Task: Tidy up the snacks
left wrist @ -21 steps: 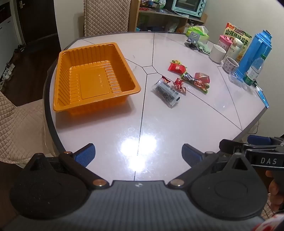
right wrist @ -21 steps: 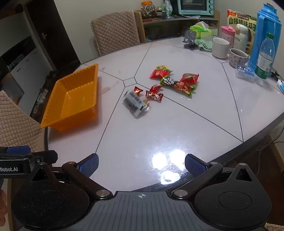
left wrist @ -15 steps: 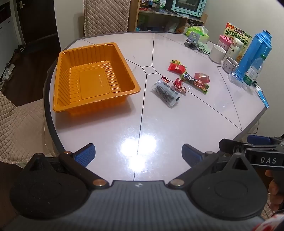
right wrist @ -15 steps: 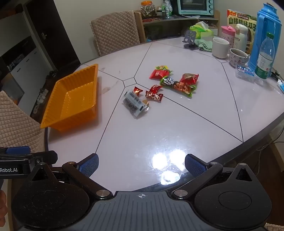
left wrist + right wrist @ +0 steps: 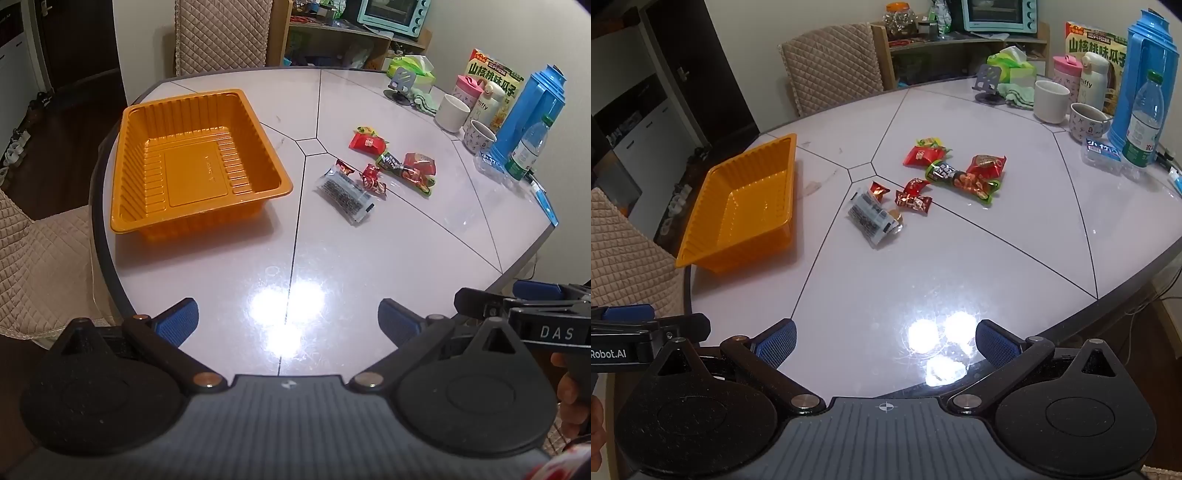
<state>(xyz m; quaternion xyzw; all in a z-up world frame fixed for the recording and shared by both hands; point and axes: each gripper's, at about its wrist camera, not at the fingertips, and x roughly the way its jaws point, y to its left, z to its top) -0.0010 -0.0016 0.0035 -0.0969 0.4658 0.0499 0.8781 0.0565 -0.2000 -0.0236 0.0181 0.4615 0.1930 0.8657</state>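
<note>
The orange tray (image 5: 192, 162) sits empty at left on the tabletop (image 5: 369, 266). The snacks (image 5: 923, 184) lie right of it, well ahead of both grippers. Left gripper (image 5: 286, 319) and right gripper (image 5: 886, 341) hover spread, empty; the right appears nearer.

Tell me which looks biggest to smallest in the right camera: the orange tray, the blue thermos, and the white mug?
1. orange tray
2. blue thermos, though it stands farther back, so its real size is unsure
3. white mug
</note>
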